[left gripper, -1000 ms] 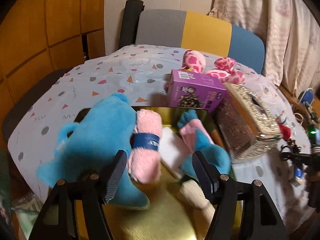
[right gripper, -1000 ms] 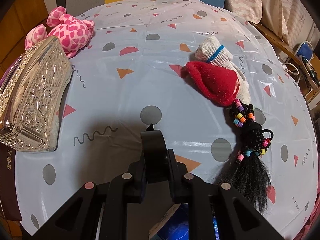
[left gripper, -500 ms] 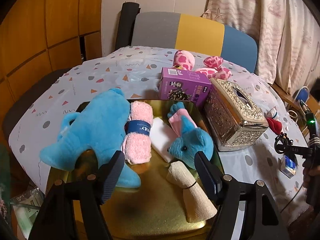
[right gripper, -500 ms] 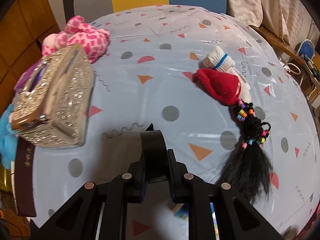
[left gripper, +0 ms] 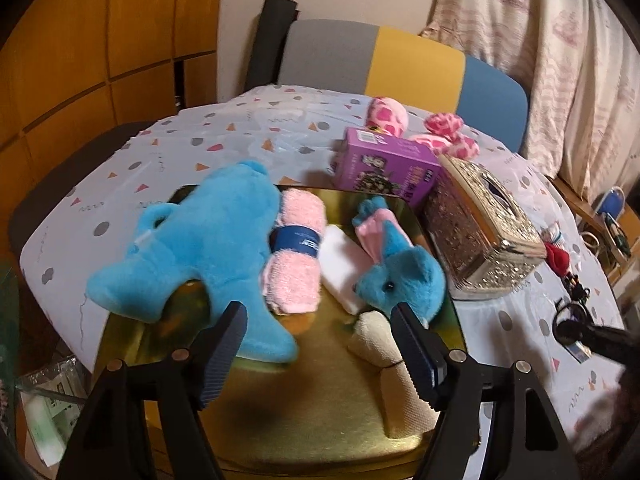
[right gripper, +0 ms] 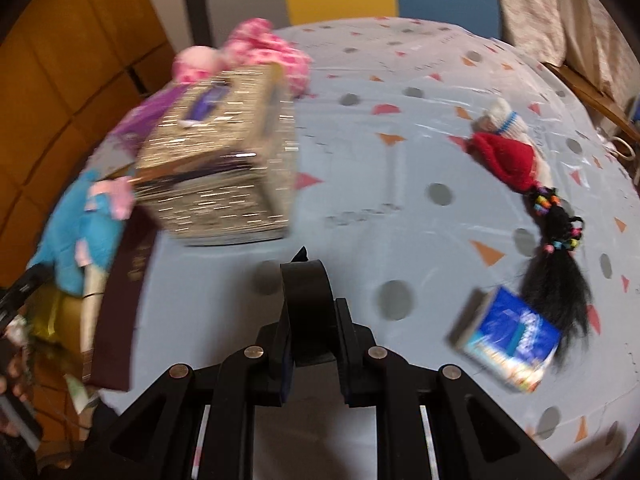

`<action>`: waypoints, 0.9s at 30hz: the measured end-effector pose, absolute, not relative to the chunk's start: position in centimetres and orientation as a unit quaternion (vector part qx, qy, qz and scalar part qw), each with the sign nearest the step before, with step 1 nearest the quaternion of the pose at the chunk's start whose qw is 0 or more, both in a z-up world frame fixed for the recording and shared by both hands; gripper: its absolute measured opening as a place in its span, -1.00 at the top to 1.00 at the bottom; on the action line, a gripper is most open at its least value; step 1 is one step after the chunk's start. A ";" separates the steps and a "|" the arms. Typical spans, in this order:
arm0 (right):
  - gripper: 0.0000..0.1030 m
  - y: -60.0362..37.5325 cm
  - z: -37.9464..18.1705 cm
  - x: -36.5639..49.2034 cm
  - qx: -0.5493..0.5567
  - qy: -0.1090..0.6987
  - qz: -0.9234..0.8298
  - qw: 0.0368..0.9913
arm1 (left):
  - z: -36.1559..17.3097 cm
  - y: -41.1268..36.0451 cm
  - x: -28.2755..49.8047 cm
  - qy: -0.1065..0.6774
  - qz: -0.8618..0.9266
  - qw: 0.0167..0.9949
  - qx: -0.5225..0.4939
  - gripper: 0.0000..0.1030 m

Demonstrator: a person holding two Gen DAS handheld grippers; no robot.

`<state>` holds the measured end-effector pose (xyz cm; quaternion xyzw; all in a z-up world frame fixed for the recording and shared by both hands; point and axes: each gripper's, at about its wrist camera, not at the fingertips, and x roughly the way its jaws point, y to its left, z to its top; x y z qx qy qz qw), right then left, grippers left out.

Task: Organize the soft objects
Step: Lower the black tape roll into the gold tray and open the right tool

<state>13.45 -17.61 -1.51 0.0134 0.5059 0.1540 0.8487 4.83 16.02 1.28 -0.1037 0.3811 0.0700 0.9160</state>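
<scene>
A gold tray (left gripper: 328, 412) holds a big blue plush (left gripper: 208, 240), a rolled pink towel (left gripper: 298, 256), a white cloth (left gripper: 340, 264), a small blue plush (left gripper: 404, 276) and a beige sock (left gripper: 396, 372). My left gripper (left gripper: 320, 348) hovers over the tray, its jaws opening, nothing between them. My right gripper (right gripper: 306, 292) is shut and empty above the tablecloth. A red hat (right gripper: 506, 160) with a white sock (right gripper: 502, 116) lies at the right, and a pink spotted plush (right gripper: 256, 52) sits behind the silver tissue box (right gripper: 224, 160).
A purple box (left gripper: 384, 168) and the silver tissue box (left gripper: 480, 232) stand beside the tray. A black beaded hair tassel (right gripper: 556, 264) and a blue packet (right gripper: 508, 336) lie at the right. A dark book (right gripper: 120, 304) lies by the tray. Chairs stand behind the table.
The left gripper has drawn back from the tray and its jaws have widened. The right gripper has swung left, bringing the tissue box, blue plush and blue packet into its view.
</scene>
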 end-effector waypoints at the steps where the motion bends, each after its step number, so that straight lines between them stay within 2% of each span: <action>1: 0.69 -16.7 -1.1 12.9 0.010 0.501 0.169 0.849 | 1.4 16.5 4.7 0.379 0.075 0.916 -0.107 -0.45; 12: 0.69 -3.5 2.9 10.0 -0.041 0.453 0.346 0.821 | 1.2 21.6 2.9 0.368 0.136 0.910 -0.135 -0.45; 20: 0.69 5.9 0.5 10.7 -0.073 0.473 0.405 0.779 | 0.8 23.4 2.0 0.368 0.147 0.905 -0.154 -0.45; 27: 0.65 9.3 -2.9 12.5 -0.096 0.502 0.383 0.769 | 0.3 23.8 1.8 0.371 0.145 0.903 -0.162 -0.45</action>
